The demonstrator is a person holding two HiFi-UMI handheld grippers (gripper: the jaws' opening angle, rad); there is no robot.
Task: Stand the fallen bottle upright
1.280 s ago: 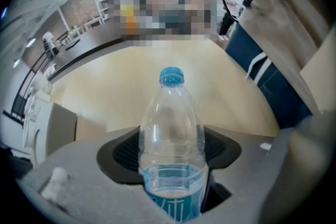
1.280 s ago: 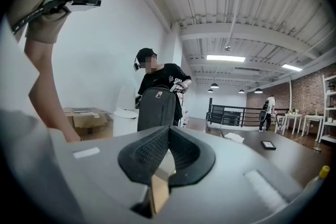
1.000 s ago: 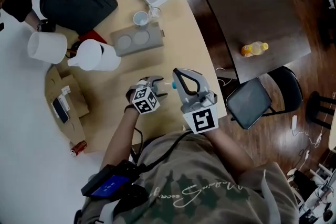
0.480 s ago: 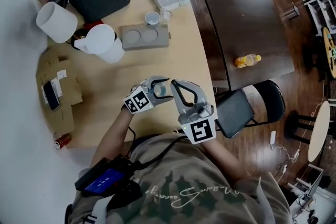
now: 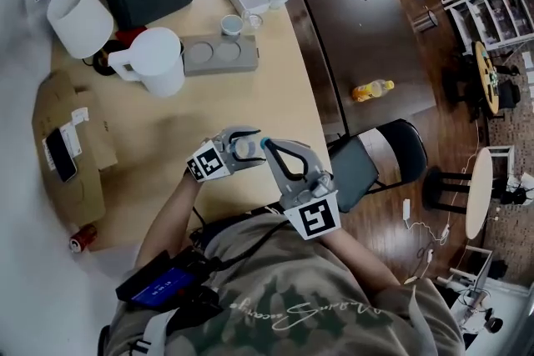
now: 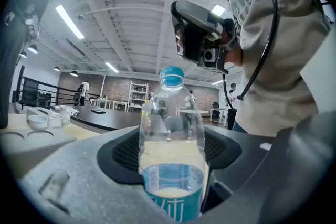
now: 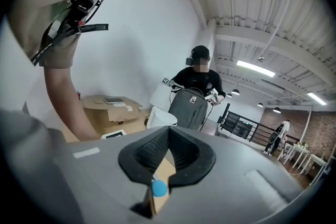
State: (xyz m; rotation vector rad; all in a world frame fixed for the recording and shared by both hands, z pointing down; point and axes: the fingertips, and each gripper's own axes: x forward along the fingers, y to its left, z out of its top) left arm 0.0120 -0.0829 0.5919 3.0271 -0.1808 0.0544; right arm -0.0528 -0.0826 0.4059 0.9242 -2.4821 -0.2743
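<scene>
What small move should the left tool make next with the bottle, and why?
Probably lower it straight down onto the table before letting go. The left tool grips the bottle, which already stands upright, blue cap on top, but its base is hidden, so I cannot tell whether it rests on the table.

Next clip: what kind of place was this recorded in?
Probably an open-plan office or workshop: a long dark table with a chair, a light wooden desk, and shelving against a brick wall.
</scene>
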